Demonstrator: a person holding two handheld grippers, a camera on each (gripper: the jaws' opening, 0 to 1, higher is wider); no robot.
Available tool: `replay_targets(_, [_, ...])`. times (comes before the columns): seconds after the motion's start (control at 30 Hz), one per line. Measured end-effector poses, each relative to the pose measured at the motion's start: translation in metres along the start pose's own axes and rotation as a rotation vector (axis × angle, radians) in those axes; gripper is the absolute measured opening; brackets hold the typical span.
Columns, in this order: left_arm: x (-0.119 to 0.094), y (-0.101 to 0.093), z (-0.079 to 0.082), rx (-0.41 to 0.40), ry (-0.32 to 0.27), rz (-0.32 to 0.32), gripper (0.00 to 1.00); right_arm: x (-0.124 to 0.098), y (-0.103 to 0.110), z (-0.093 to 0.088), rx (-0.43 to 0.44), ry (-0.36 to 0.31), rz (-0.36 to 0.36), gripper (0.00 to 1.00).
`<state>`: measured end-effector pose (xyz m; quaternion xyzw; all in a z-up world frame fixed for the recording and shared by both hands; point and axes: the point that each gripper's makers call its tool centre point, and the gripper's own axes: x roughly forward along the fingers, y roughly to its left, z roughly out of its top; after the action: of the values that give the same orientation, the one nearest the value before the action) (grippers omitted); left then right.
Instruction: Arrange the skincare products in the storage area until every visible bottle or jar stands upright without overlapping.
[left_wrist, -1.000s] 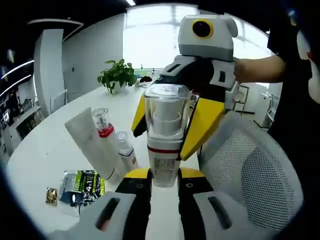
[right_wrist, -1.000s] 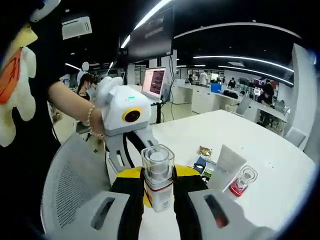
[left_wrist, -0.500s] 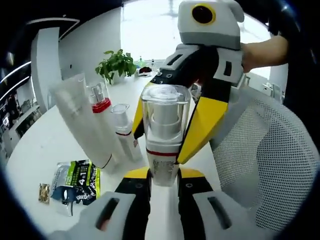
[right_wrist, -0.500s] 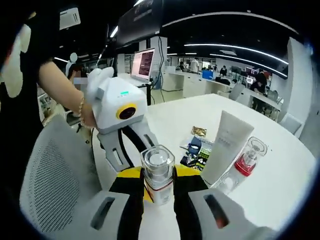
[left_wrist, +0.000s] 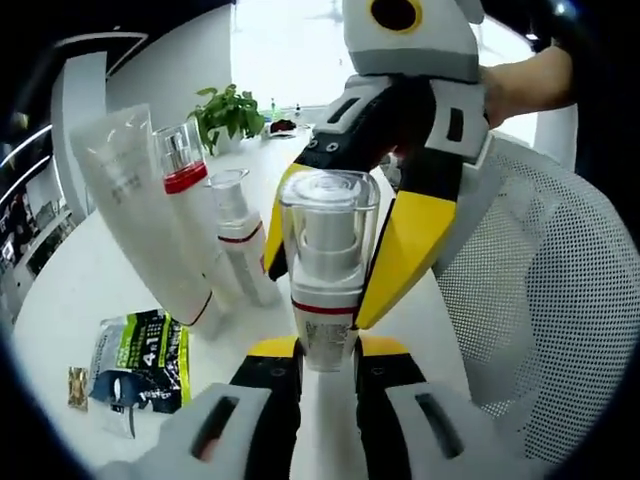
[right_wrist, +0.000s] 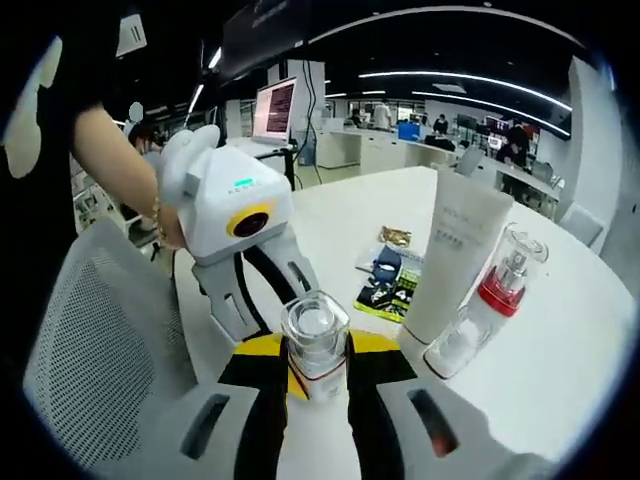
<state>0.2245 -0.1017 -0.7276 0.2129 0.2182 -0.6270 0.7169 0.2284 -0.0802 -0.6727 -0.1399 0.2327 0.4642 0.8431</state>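
pump bottle (left_wrist: 326, 262): clear cap, white body w/ red band, upright, held up betw both grippers just above the white table (left_wrist: 70, 290); also seen in right gripper view (right_wrist: 315, 343).
tube (left_wrist: 140, 215): white, stands cap-down on table, leaning a bit, just beside the bottle group; right gripper view (right_wrist: 453, 265) has it tall, next to the red-collar bottle.
red-collar bottle (left_wrist: 182, 170): clear top, red ring, upright, close against the tube; in right gripper view (right_wrist: 490, 298) it stands touching or nearly touching tube, can't tell which.
small bottle (left_wrist: 238, 235): clear cap, thin red band, upright, right beside the red-collar one.
sachets (left_wrist: 138, 360): green/black packs flat on table nr the tube base; a small gold packet (left_wrist: 76, 386) beyond them. Right gripper view shows packs (right_wrist: 388, 283) lying behind the tube.
plant (left_wrist: 226, 113): potted, far end of table, well apart.
chair (left_wrist: 555, 300): white mesh back, at table edge, close behind right gripper; in right gripper view (right_wrist: 95, 340) it sits by the person's arm.
in the way: tube + 2 bottles stand near the held bottle, not touching it.
left gripper (left_wrist: 326, 348): jaws closed onto lower body of pump bottle.
right gripper (right_wrist: 316, 372): jaws pinched on same bottle's lower part; from left gripper view (left_wrist: 395, 190) its yellow fingers (left_wrist: 405, 245) flank the bottle from the far side.
hand (left_wrist: 520, 85): person's, grasping the right gripper body.
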Motion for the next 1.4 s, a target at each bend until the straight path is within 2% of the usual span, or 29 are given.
replay_targets(0.57, [0.006,-0.002,-0.012,0.036,0.013,-0.025,0.17,0.005,0.002,-0.013,0.014,0.024,-0.005,0.22])
replay_targets(1.0, [0.01,0.002,-0.011,0.034,-0.016,-0.026,0.17,0.006,-0.002,-0.011,0.064,0.001,-0.027,0.23])
replay_targets(1.2, [0.011,0.003,-0.011,0.036,-0.021,-0.032,0.17,0.005,-0.005,-0.008,0.119,-0.036,-0.04,0.29])
replay_targets(1.4, [0.013,0.009,-0.009,0.033,-0.029,-0.035,0.17,0.001,-0.01,-0.011,0.142,-0.045,-0.054,0.32])
